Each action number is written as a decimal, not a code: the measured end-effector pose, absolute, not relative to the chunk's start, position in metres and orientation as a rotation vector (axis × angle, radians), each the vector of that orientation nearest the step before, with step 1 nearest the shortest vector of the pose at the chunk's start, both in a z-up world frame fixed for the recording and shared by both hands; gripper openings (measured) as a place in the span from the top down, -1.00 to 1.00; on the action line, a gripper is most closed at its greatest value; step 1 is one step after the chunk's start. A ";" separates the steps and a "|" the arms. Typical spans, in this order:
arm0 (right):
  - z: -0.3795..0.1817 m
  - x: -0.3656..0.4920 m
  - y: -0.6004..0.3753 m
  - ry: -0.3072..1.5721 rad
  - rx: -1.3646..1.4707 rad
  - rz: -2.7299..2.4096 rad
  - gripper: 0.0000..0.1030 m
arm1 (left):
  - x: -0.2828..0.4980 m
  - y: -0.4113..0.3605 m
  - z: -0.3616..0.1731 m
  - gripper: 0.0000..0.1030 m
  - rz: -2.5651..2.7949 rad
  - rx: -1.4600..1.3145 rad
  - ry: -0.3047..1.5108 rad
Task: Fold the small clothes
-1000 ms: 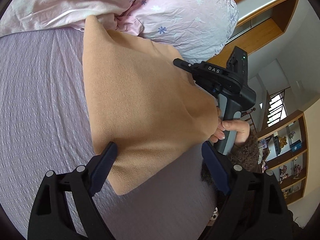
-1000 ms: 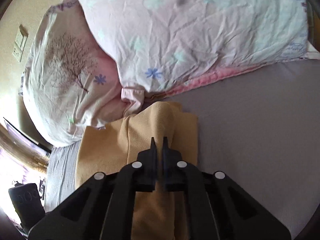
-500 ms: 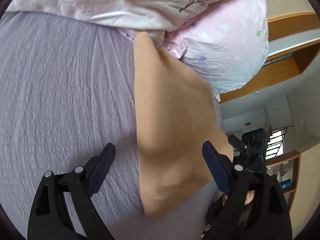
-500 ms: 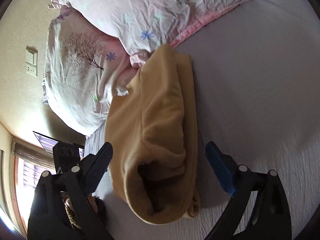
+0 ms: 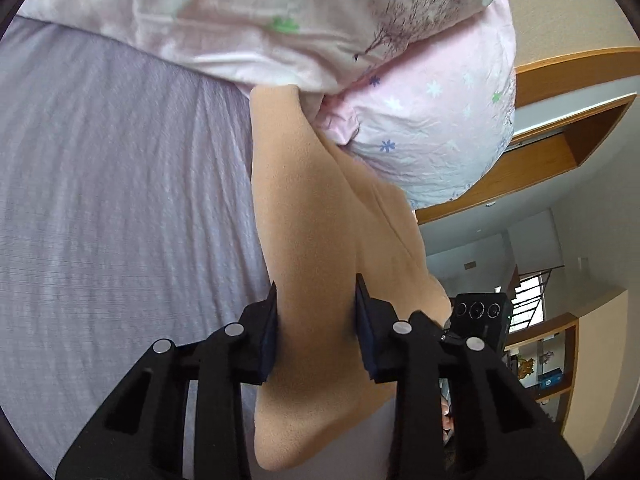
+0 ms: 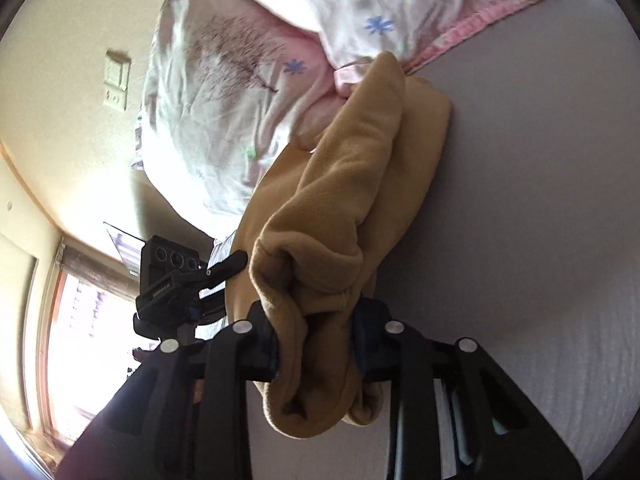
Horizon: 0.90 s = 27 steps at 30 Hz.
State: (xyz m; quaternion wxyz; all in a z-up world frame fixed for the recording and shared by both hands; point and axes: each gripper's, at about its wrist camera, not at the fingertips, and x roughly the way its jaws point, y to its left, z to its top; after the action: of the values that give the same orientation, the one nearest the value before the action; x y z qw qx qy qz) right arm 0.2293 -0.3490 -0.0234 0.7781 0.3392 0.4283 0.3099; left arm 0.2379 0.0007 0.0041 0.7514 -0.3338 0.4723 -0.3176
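A lavender ribbed bedsheet (image 5: 120, 208) covers the bed and carries everything here. Along its far edge lie two crumpled pale pink pillows (image 5: 432, 120) printed with small flowers and a bare tree (one overlaps the other), and they press against the far end of the garment. Beyond the bed's edge, wooden shelving (image 5: 552, 364) shows in the left wrist view and a cream wall switch plate (image 6: 117, 80) in the right. The tan fleece garment (image 5: 320, 240) lies as a long, thick, bunched roll running from the pillows toward the cameras, its near end drooping in soft folds (image 6: 320, 264). The left gripper (image 5: 316, 320) has its jaws clamped on the roll's near end, fleece filling the gap; the right gripper (image 6: 314, 332) likewise pinches a gathered wad of the same cloth.
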 end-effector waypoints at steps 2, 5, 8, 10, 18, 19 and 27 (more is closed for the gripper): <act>-0.022 0.233 -0.323 0.948 0.682 0.718 0.47 | 0.225 0.026 0.012 0.35 -0.662 -0.717 0.985; -0.032 0.240 -0.289 1.061 0.563 0.696 0.09 | 0.207 0.041 0.014 0.33 -0.589 -0.606 1.004; -0.025 0.238 -0.301 1.035 0.594 0.642 -0.16 | 0.181 0.050 0.023 0.33 -0.558 -0.513 0.969; -0.009 0.241 -0.324 0.923 0.660 0.571 -0.24 | 0.164 0.055 0.042 0.27 -0.562 -0.447 0.878; -0.006 0.312 -0.296 0.954 0.594 0.471 0.71 | 0.141 -0.009 0.046 -0.09 -0.677 -0.179 0.866; -0.011 0.314 -0.295 0.963 0.576 0.446 0.89 | 0.139 -0.013 0.038 -0.09 -0.680 -0.159 0.888; -0.006 0.254 -0.341 0.847 0.713 0.455 0.02 | 0.131 -0.011 0.021 -0.15 -0.682 -0.114 0.921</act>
State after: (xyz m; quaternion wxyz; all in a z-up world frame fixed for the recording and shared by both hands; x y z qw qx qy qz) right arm 0.2539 -0.3412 -0.0058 0.8263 0.3355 0.3986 0.2139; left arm 0.1308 -0.0112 0.0214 0.8388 -0.0541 0.4355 -0.3223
